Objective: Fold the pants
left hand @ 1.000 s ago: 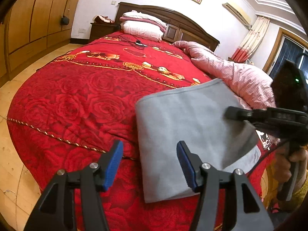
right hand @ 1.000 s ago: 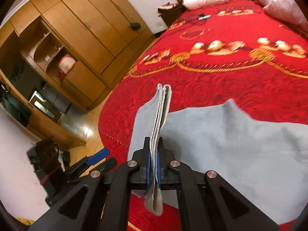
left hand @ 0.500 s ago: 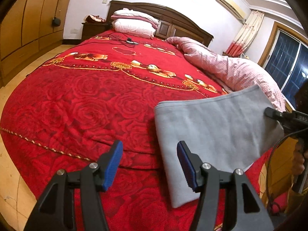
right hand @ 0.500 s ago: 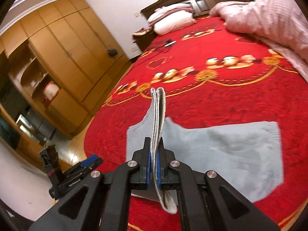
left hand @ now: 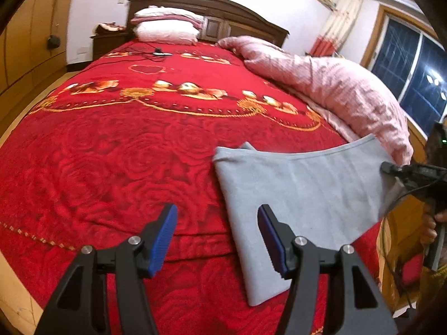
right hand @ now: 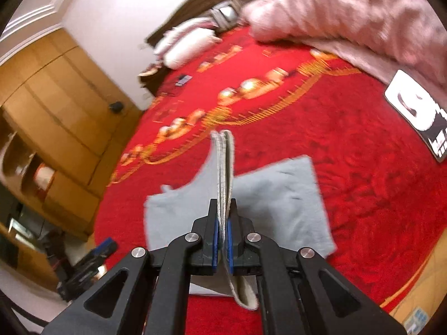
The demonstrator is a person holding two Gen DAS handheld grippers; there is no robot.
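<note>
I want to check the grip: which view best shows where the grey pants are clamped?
The right wrist view: the right gripper is shut on the stacked edge of the grey fabric pants. The left wrist view shows their whole spread on the red bedspread.

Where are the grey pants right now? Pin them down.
In the left wrist view the grey pants lie on the red bedspread at lower right, below the pink quilt, one edge clamped in the right gripper.
</note>
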